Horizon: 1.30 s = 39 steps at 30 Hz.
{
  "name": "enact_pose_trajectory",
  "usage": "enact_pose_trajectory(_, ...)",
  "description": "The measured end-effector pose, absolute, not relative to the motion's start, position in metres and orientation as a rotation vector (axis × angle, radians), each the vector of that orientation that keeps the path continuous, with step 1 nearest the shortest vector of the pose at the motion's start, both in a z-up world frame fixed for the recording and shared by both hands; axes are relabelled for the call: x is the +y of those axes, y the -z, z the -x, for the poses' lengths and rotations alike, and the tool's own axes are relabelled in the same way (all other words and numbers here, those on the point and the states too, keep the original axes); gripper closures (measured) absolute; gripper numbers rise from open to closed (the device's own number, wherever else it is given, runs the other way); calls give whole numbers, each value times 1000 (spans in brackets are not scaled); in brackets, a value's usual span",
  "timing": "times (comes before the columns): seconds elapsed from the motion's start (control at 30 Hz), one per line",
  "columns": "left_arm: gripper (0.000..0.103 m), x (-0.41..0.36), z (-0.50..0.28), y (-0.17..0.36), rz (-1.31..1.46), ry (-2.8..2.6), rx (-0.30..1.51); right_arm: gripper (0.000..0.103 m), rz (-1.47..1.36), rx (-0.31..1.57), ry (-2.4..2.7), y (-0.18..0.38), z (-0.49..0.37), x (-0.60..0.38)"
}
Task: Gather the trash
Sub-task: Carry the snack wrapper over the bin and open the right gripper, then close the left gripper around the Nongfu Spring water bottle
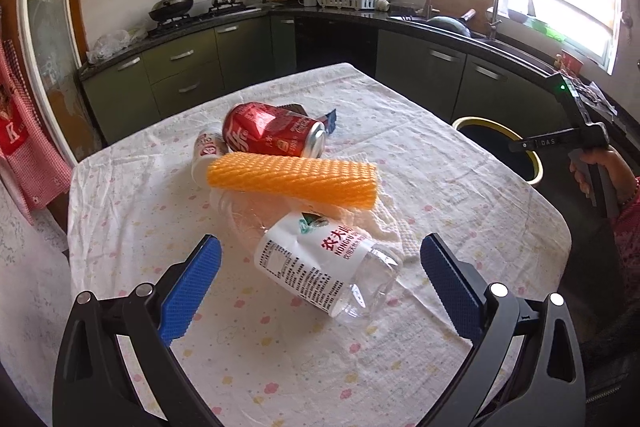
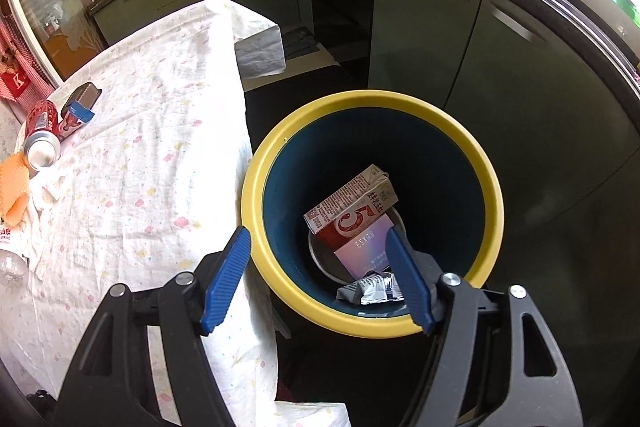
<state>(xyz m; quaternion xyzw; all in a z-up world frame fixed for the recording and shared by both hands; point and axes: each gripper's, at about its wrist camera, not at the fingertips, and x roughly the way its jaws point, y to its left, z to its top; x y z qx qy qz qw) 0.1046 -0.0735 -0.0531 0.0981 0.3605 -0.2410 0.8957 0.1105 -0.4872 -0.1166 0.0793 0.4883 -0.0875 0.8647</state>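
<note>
My left gripper (image 1: 320, 263) is open above the table, its blue pads either side of a clear plastic water bottle (image 1: 320, 263) lying on its side. Behind it lie an orange foam net sleeve (image 1: 294, 179), a red drink can (image 1: 272, 133), a small white bottle (image 1: 206, 151) and a dark wrapper (image 1: 329, 119). My right gripper (image 2: 318, 261) is open and empty over the yellow-rimmed bin (image 2: 490, 187) beside the table. Inside the bin lie a milk carton (image 2: 352, 203), a pink box (image 2: 360, 251) and a silver wrapper (image 2: 368, 291).
The table wears a floral white cloth (image 1: 440, 195); a white tissue (image 1: 384, 227) lies under the bottle. The bin also shows in the left wrist view (image 1: 538, 167) off the table's right edge. Green kitchen cabinets (image 1: 180, 67) and a sink counter run behind.
</note>
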Motion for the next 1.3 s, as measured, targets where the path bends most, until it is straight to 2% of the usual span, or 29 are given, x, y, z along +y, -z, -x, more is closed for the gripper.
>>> enact_pose_trajectory(0.37,5,-71,-151,74,90,428,1032,36,-162,1018,127,117,-114,-478)
enact_pose_trajectory(0.77,5,-92,-187,109,-34,307,1231,36,-160,992,54,112,-119,-474)
enact_pose_trajectory(1.3,5,-51,-218,101,-288,192,1255,36,-149,1005,16,112,-126,-463)
